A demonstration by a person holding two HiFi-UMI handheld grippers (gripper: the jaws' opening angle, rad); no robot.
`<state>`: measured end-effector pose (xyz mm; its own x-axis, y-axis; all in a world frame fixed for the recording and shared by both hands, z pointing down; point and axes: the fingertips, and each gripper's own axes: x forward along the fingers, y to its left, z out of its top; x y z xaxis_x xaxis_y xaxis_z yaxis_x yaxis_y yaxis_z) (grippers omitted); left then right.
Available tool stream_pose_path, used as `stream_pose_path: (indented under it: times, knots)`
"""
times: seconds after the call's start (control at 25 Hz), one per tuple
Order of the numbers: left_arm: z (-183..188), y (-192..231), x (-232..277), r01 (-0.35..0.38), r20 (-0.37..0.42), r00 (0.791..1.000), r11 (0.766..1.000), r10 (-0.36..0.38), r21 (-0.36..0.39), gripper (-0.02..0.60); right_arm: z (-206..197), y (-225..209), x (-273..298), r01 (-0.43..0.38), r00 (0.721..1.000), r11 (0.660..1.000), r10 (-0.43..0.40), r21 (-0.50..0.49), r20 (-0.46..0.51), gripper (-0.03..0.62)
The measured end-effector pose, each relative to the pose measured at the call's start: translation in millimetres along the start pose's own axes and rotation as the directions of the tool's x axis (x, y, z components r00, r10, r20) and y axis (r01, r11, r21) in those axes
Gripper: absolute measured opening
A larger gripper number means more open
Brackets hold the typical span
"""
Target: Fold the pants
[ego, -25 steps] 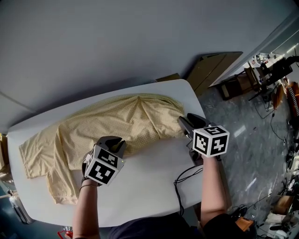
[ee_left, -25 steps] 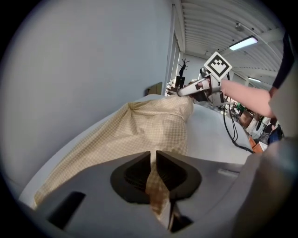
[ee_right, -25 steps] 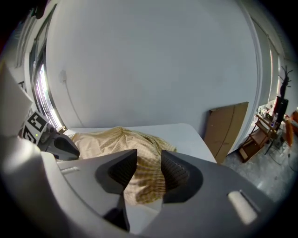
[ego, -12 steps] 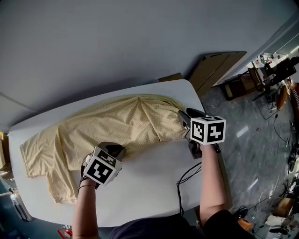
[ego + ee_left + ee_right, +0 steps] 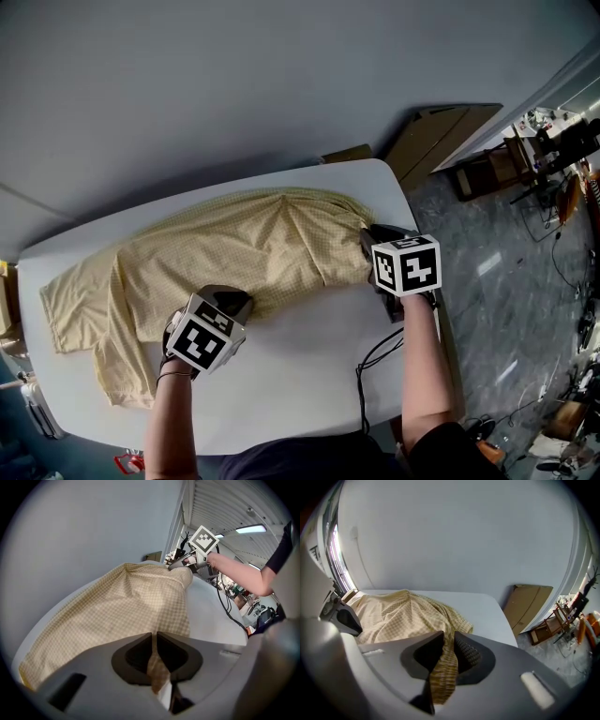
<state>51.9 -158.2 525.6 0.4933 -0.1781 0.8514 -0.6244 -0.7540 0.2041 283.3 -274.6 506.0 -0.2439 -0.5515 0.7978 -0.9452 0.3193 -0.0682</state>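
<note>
Pants: pale yellow checked pants [image 5: 234, 248] lie spread across the far half of the table; the waist end is toward the right, the two legs toward the left; one leg end bends toward the near-left edge; soft creases fan out from the middle of the far edge

Table: white, round-cornered table [image 5: 309, 375]; its near half is bare apart from a black cable [image 5: 375, 361] trailing off the near-right side

Left gripper: the left gripper [image 5: 153, 637] points steeply down at the near edge of the pants, about midway along them; its jaws are nearly together, with a thin fold of the checked cloth pinched in the narrow slit between the pads; the cloth runs away from the jaws toward the waist end

Right gripper: the right gripper [image 5: 449, 638] sits at the right end of the pants, by the waist; its jaws have just been closing; a bunched strip of the waist edge stands between them, and the pads press on it from both sides

Marker cubes: each gripper's black-and-white cube faces the head view; the left marker cube [image 5: 204, 339] is over the middle of the table, the right marker cube [image 5: 405, 265] near the right edge

Surroundings: grey wall [image 5: 234, 84] behind the table; flat cardboard [image 5: 441, 136] leans by the wall at the right; grey mottled floor [image 5: 506, 281] beyond it
</note>
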Motion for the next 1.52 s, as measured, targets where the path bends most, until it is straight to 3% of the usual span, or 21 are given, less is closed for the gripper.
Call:
stream_pose_path:
  times: [0.24, 0.48, 0.64, 0.8, 0.88, 1.16, 1.36, 1.52]
  knots:
    - [1.6, 1.5, -1.5, -0.001, 0.007, 1.000, 1.000, 0.001, 0.005, 0.040, 44.1, -12.9, -27.9, 0.069, 0.977, 0.998, -0.071, 0.013, 0.202, 0.051]
    - [10.3, 6.5, -17.0, -0.071, 0.060, 0.996, 0.997, 0.070, 0.021, 0.043, 33.3, -24.8, -19.1, 0.122, 0.983, 0.992, -0.122, 0.011, 0.140, 0.109]
    - [21.4, 9.2, -37.6, -0.055, 0.143, 0.988, 0.998, 0.058, -0.028, 0.044, 43.4, -21.6, -37.3, 0.033, 0.977, 0.996, -0.051, 0.089, 0.207, 0.144]
    - [24.6, 12.6, -55.9, -0.092, 0.193, 0.976, 0.994, 0.100, -0.053, 0.040, 47.3, -18.9, -54.9, -0.016, 0.971, 0.991, -0.016, 0.131, 0.240, 0.113]
    - [23.3, 12.8, -64.0, -0.121, 0.208, 0.969, 0.991, 0.131, -0.062, 0.007, 48.9, -11.0, -64.0, -0.015, 0.964, 0.994, -0.015, 0.112, 0.264, 0.003]
    - [7.4, 11.3, -98.5, -0.209, 0.240, 0.942, 0.970, 0.234, -0.125, -0.005, 52.6, 45.2, -77.8, -0.077, 0.953, 0.997, 0.076, -0.011, 0.292, 0.002]
    - [-27.9, 24.3, -129.0, -0.303, 0.222, 0.913, 0.932, 0.343, -0.197, -0.005, 55.4, 92.0, -84.4, -0.129, 0.944, 0.989, 0.146, -0.079, 0.295, 0.002]
    - [-62.5, 36.7, -151.1, -0.317, 0.232, 0.897, 0.913, 0.376, -0.256, -0.005, 56.9, 142.0, -87.1, -0.169, 0.937, 0.977, 0.201, -0.133, 0.287, 0.002]
